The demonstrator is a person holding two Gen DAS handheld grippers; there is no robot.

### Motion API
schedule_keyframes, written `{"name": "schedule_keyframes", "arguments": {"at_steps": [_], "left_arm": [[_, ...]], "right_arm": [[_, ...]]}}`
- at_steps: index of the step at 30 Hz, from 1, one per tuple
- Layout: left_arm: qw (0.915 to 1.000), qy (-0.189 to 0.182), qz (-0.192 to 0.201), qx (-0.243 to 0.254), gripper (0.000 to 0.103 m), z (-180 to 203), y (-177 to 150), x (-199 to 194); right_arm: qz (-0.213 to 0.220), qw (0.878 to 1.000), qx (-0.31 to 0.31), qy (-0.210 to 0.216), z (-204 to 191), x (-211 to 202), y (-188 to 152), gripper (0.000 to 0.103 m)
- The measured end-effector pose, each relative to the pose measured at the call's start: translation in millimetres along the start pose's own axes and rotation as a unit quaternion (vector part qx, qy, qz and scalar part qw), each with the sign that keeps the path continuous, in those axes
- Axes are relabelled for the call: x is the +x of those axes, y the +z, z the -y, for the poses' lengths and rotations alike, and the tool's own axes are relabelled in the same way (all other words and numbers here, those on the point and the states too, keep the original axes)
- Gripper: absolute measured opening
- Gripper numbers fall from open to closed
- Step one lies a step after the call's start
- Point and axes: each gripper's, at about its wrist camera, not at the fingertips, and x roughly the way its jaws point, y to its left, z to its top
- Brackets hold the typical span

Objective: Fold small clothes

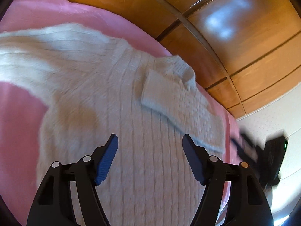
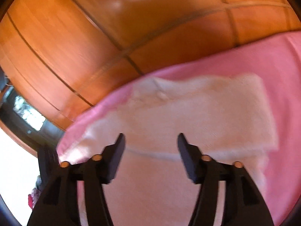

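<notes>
A cream cable-knit sweater (image 1: 112,98) lies on a pink sheet (image 1: 20,124). One sleeve (image 1: 169,101) is folded across its chest near the collar; the other sleeve stretches out to the left. My left gripper (image 1: 150,141) is open and empty, hovering over the sweater's body. In the right wrist view the sweater (image 2: 188,113) is blurred, with a folded part at the far side. My right gripper (image 2: 150,140) is open and empty above it. The right gripper also shows as a dark blur in the left wrist view (image 1: 263,156).
The pink sheet (image 2: 272,60) covers a bed. A glossy wooden wardrobe (image 1: 235,28) stands right behind it and fills the top of the right wrist view (image 2: 112,28). A white wall (image 1: 282,109) shows at the right.
</notes>
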Motion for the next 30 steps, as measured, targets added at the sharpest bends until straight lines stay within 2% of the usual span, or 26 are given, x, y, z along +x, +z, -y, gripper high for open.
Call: {"name": "schedule_keyframes", "arguments": {"at_steps": [1, 3, 7, 8, 9, 14, 17, 20, 23, 24, 26, 30], "left_arm": [[1.0000, 0.000, -0.005, -0.004, 0.064, 2, 7, 12], [0.9998, 0.003, -0.017, -0.004, 0.052, 4, 14, 26], [0.9989, -0.001, -0.045, -0.012, 0.032, 11, 29, 69], [0.9990, 0.000, -0.044, -0.007, 0.015, 14, 32, 74], [0.9991, 0.005, -0.041, 0.007, 0.005, 20, 35, 77], [0.9991, 0.007, 0.025, 0.034, 0.005, 31, 45, 41], [0.9966, 0.042, 0.058, 0.041, 0.005, 22, 47, 18], [0.9961, 0.062, 0.051, 0.037, 0.005, 6, 50, 17], [0.9947, 0.088, 0.025, 0.047, 0.005, -7, 47, 31], [0.9934, 0.104, 0.017, 0.045, 0.009, -13, 45, 38], [0.9946, 0.093, 0.020, 0.040, 0.010, -20, 42, 39], [0.9966, 0.076, 0.033, 0.002, 0.036, -32, 39, 16]], "right_arm": [[0.000, 1.000, 0.005, -0.015, 10, -7, -9, 0.064], [0.002, 0.999, 0.024, -0.037, 34, -25, -23, 0.067], [0.025, 0.995, 0.067, -0.063, 66, -58, -29, 0.074], [0.032, 0.994, 0.075, -0.069, 72, -63, -27, 0.074], [0.039, 0.993, 0.080, -0.072, 76, -67, -25, 0.074], [0.065, 0.993, 0.076, -0.071, 74, -63, 1, 0.071], [0.052, 0.995, 0.063, -0.065, 68, -35, 14, 0.065], [0.023, 0.995, 0.048, -0.078, 62, 7, 20, 0.063], [-0.009, 0.992, 0.034, -0.124, 61, 46, 19, 0.063], [-0.014, 0.990, 0.032, -0.133, 64, 51, 17, 0.063], [-0.007, 0.987, 0.006, -0.159, 60, 60, 12, 0.066], [-0.010, 0.980, -0.034, -0.195, 45, 65, 7, 0.073]]}}
